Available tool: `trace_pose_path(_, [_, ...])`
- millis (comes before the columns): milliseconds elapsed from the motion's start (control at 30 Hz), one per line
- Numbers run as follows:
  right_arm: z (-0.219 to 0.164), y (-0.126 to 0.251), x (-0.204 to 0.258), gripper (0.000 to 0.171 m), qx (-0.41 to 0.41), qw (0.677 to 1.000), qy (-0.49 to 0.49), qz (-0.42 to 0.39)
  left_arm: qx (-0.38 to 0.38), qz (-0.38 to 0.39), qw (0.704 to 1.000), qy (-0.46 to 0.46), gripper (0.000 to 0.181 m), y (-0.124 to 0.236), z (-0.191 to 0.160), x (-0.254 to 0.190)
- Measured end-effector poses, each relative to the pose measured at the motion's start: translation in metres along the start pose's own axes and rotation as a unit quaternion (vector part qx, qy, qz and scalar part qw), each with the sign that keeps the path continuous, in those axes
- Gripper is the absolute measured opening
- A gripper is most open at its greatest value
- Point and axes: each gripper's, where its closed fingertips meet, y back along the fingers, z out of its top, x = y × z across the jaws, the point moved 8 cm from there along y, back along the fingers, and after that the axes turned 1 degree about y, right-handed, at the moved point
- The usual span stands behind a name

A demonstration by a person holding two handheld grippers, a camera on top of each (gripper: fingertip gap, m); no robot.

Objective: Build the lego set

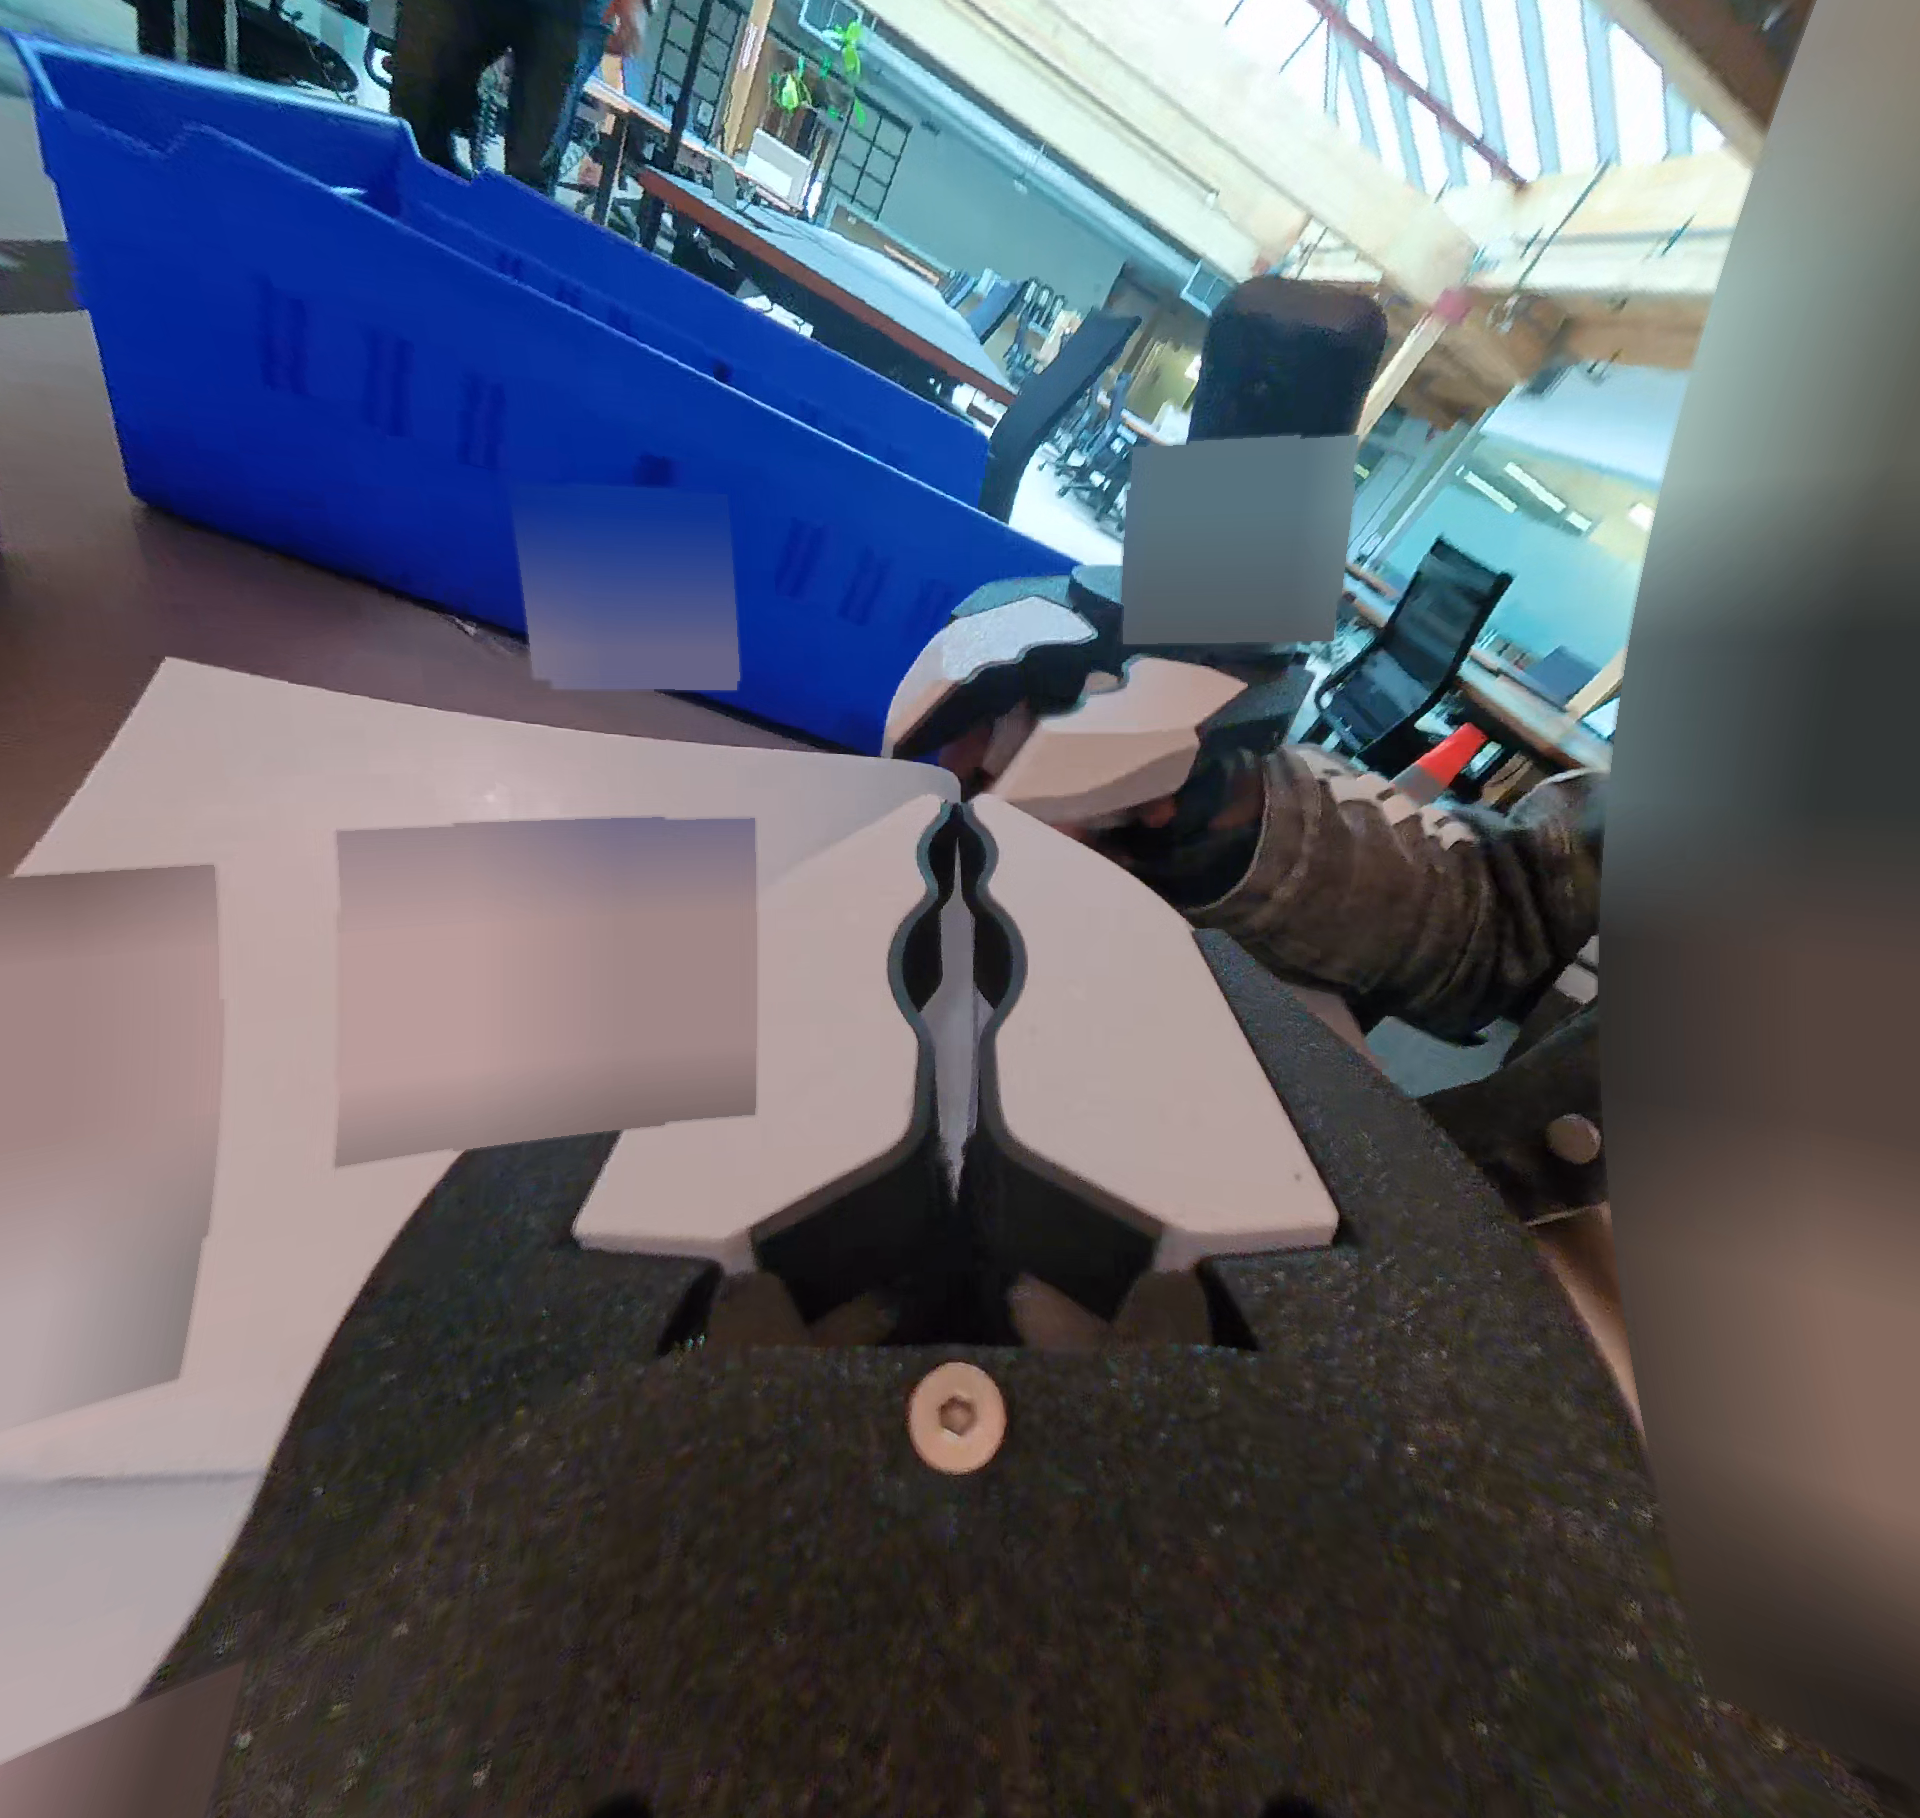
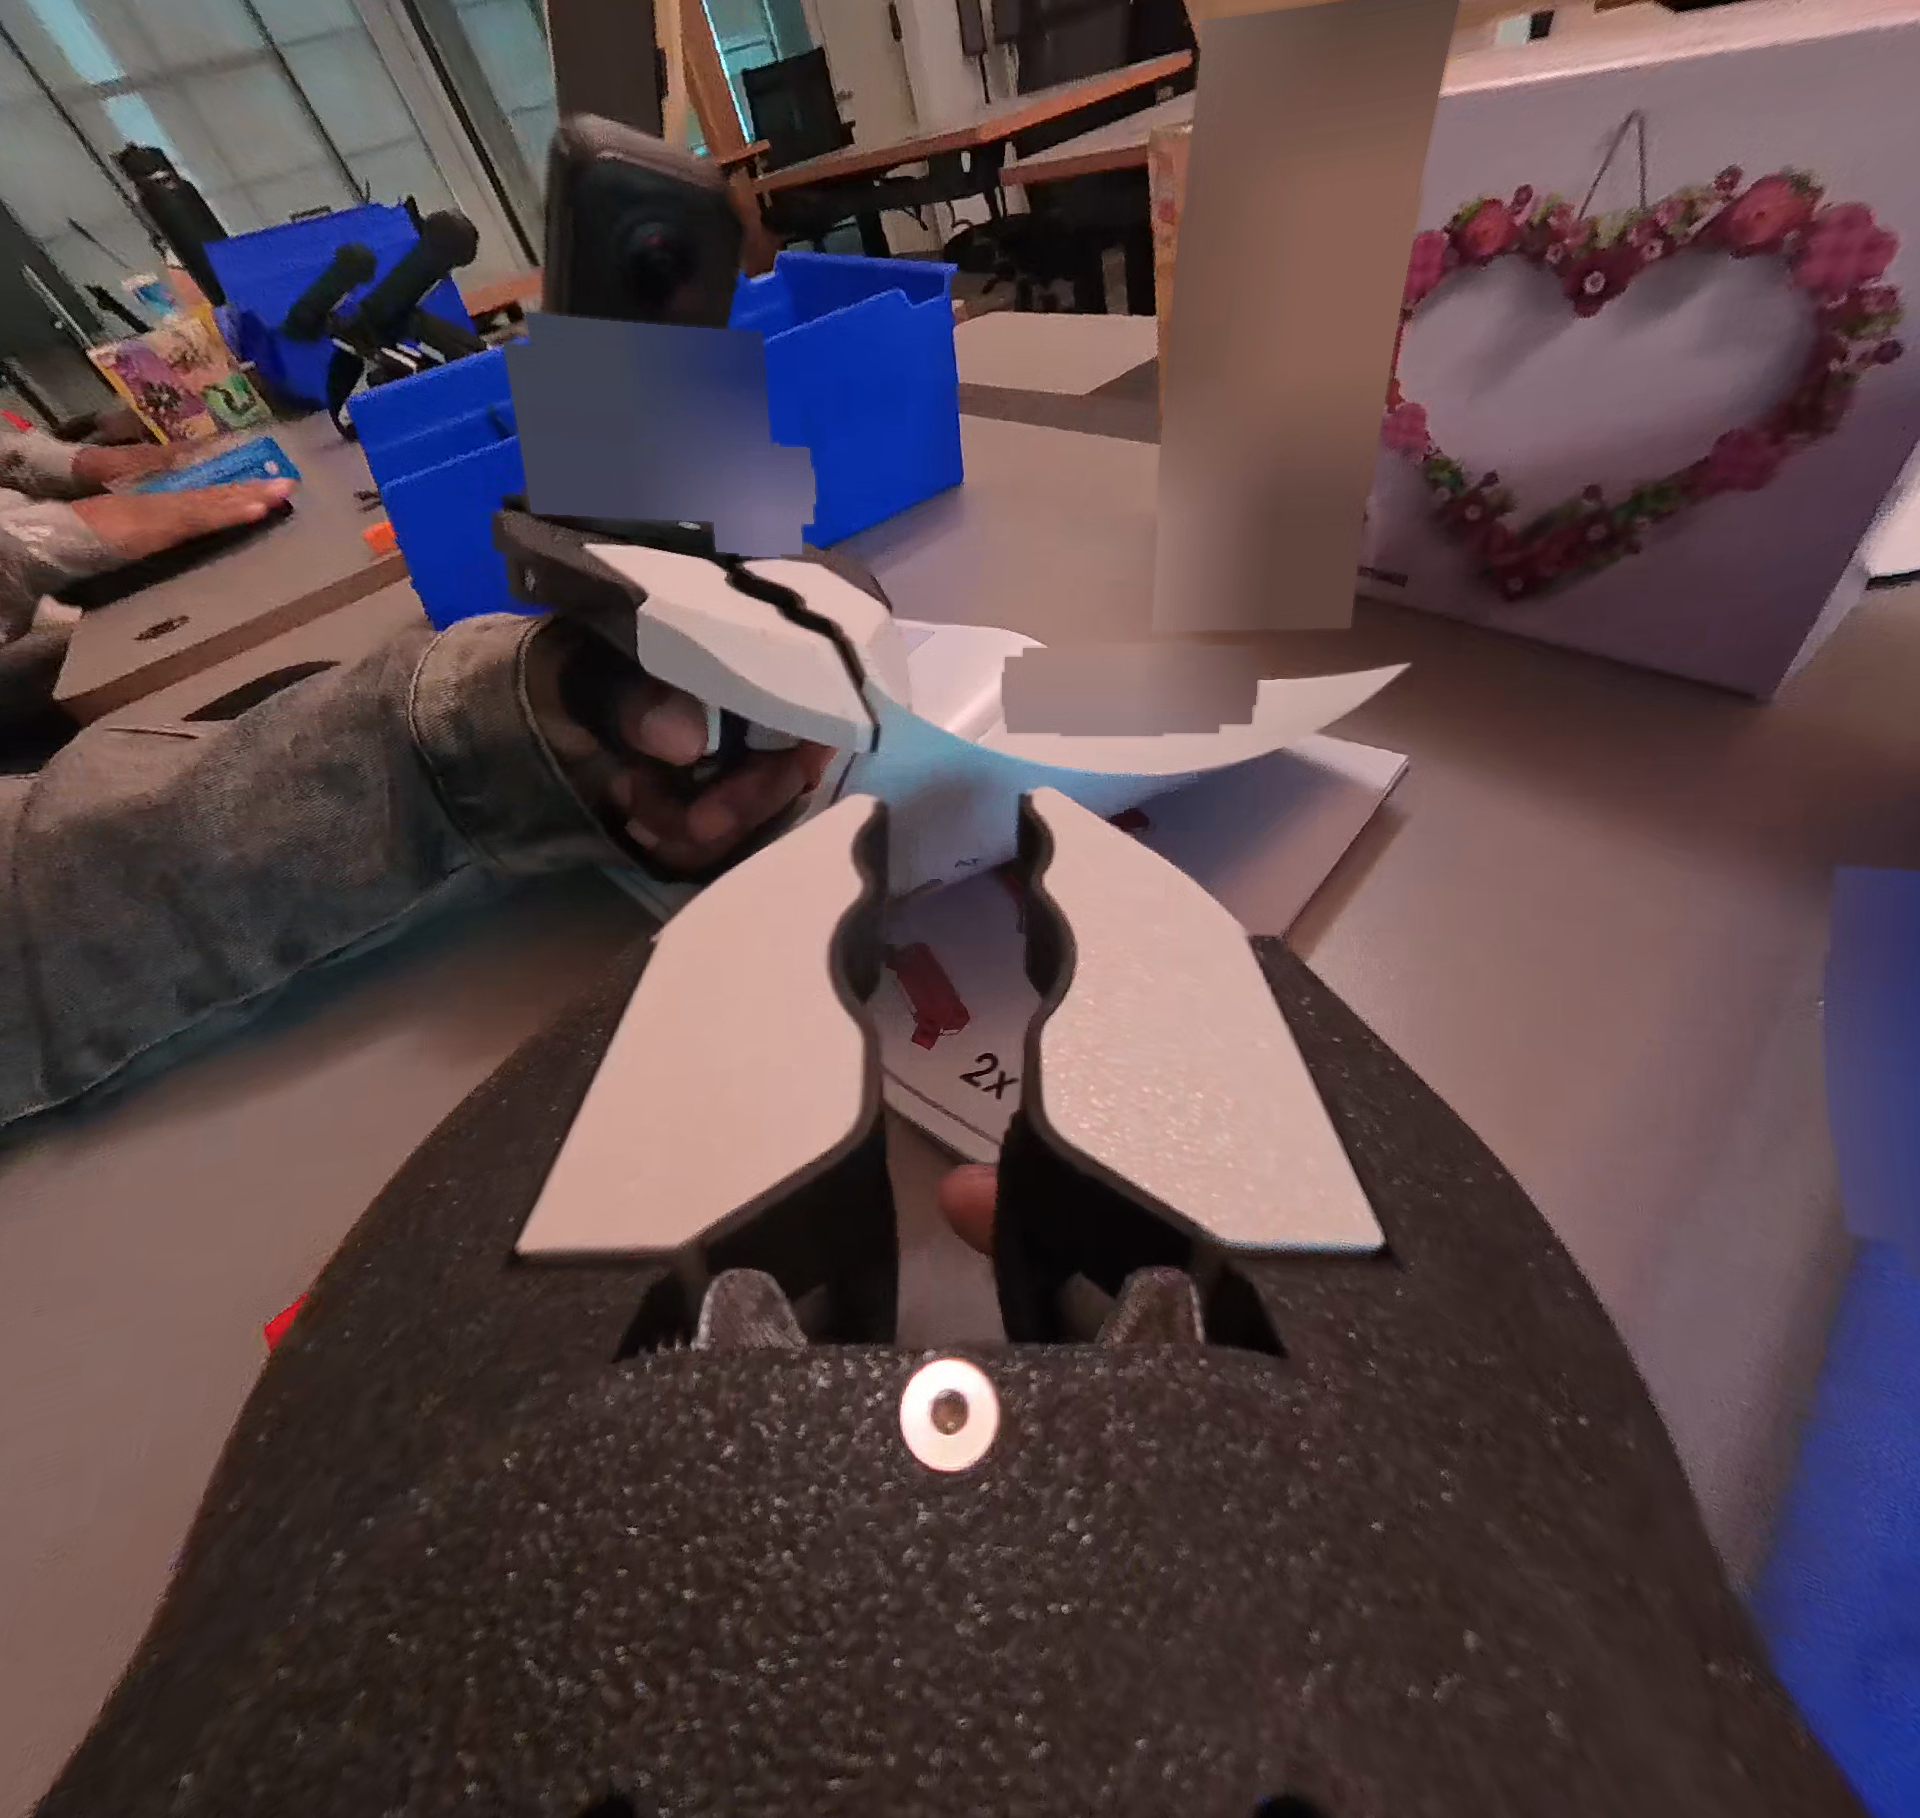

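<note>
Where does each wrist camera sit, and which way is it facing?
Left wrist view: on the left tool, looking along its shut fingers, which pinch a booklet page; beyond, a blue bin, the right tool and a sleeve.
Right wrist view: on the right tool, open, facing the lifted booklet page; the left tool and its hand ahead-left, a flower-heart box to the right.
Shared: the booklet page and each other's tool; the cameras roughly face each other.

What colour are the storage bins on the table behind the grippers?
Bright blue. The long storage bin shows best in the left wrist view.
</note>
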Motion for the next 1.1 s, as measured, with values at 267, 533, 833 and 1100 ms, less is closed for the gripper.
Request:
trace_pose_path(267, [-0.004, -0.016, 0.008, 0.028, 0.058, 0.997, 0.046, -0.004, 0.010, -0.023, 0.999, 0.025, 0.000, -0.003, -0.002, 0.000])
trace_pose_path(533, [-0.001, -0.013, 0.011, 0.007, 0.031, 0.998, 0.031, 0.043, 0.007, -0.029, 0.999, 0.041, 0.000, -0.003, -0.003, 0.001])
trace_pose_path(833, [-0.002, -0.015, 0.009, 0.019, 0.039, 0.997, 0.000, 0.067, 0.011, -0.029, 0.998, 0.050, 0.000, -0.004, -0.004, 0.003])
trace_pose_path(1100, [-0.003, -0.015, 0.006, 0.010, 0.040, 0.997, -0.008, 0.062, 0.013, -0.035, 0.998, 0.056, 0.001, -0.004, -0.004, 0.003])
